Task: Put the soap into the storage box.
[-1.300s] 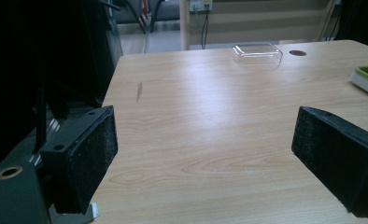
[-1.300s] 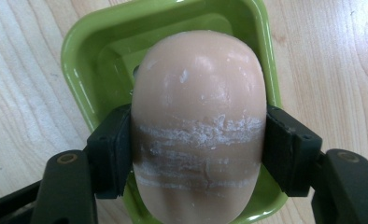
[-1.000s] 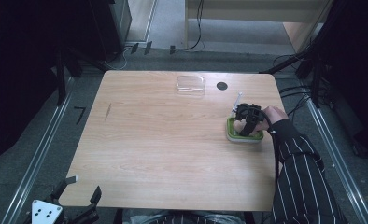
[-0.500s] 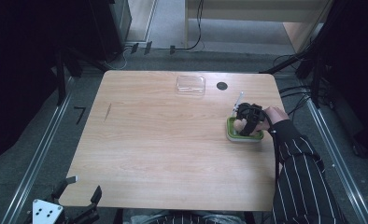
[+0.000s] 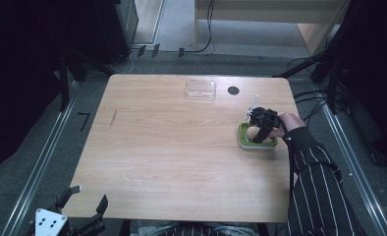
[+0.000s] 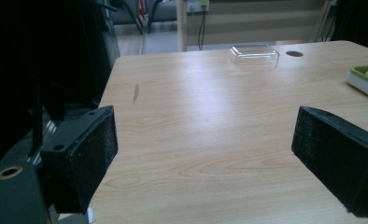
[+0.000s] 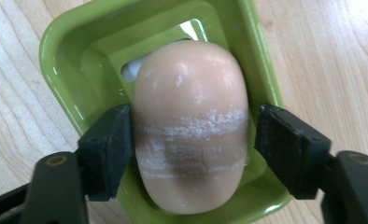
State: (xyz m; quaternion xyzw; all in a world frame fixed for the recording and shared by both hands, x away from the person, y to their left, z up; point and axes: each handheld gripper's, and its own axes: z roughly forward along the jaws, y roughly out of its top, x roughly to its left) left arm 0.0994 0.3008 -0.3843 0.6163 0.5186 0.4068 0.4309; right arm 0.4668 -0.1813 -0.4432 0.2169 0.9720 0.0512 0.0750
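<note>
A peach-coloured soap bar (image 7: 191, 126) with white scuffed bands lies in a green soap dish (image 7: 79, 42) near the table's right edge. My right gripper (image 7: 194, 144) points down over the dish (image 5: 244, 140), one jaw on each side of the soap. Its jaws have just been opening: the left pad sits against the soap and a thin gap shows at the right pad. My left gripper (image 6: 205, 149) is open with nothing between its pads, hovering off the table's near left corner (image 5: 89, 196).
A clear plastic lid or box (image 5: 200, 89) lies at the table's far edge, with a round black hole (image 5: 233, 90) to its right. A striped sleeve (image 5: 314, 177) runs along the right side. The wooden table (image 5: 172, 157) is bare across its middle and left.
</note>
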